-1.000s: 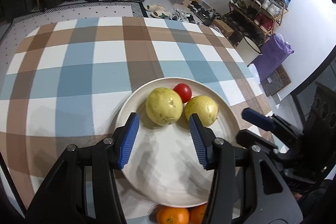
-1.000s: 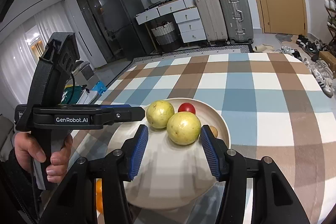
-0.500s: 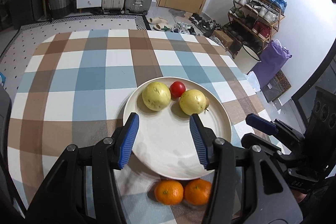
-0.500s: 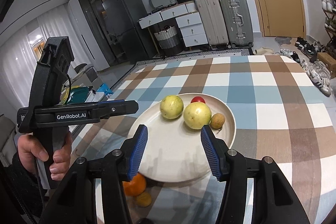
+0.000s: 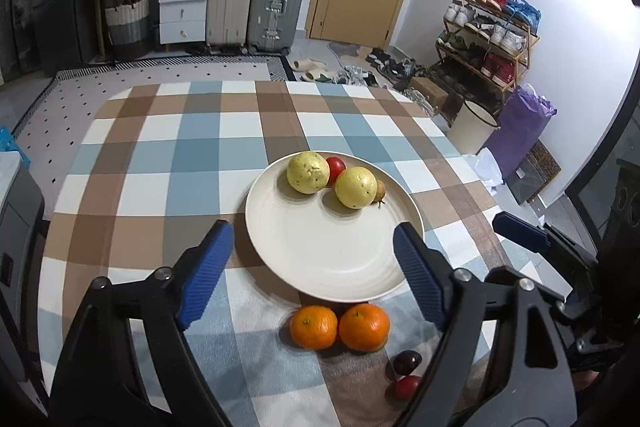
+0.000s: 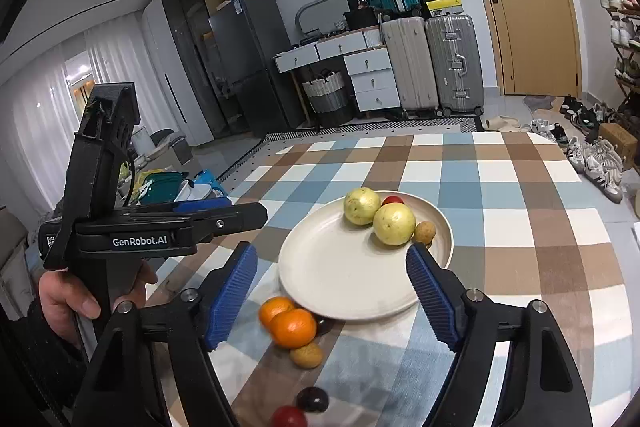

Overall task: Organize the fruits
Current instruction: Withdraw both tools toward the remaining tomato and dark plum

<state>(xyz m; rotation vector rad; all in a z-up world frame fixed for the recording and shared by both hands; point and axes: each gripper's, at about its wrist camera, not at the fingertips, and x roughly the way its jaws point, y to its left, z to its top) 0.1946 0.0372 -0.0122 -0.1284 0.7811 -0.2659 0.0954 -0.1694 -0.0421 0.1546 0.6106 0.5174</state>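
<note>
Both the left gripper (image 5: 308,267) and right gripper (image 6: 330,291) are held spread, empty, above the plate (image 5: 320,267); two oranges (image 5: 339,326) lie apparently touching beside it.

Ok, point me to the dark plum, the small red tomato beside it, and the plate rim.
Dark round plum (image 6: 312,398), right wrist view, its top.
Small red tomato off the plate (image 6: 289,417), right wrist view, its upper side.
Cream round plate (image 5: 340,297), left wrist view, near rim.

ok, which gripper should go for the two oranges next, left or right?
Probably left. The left gripper is open and the oranges lie just below its gap, at the plate rim. The right gripper, also open, has them off-centre by its left finger.
</note>
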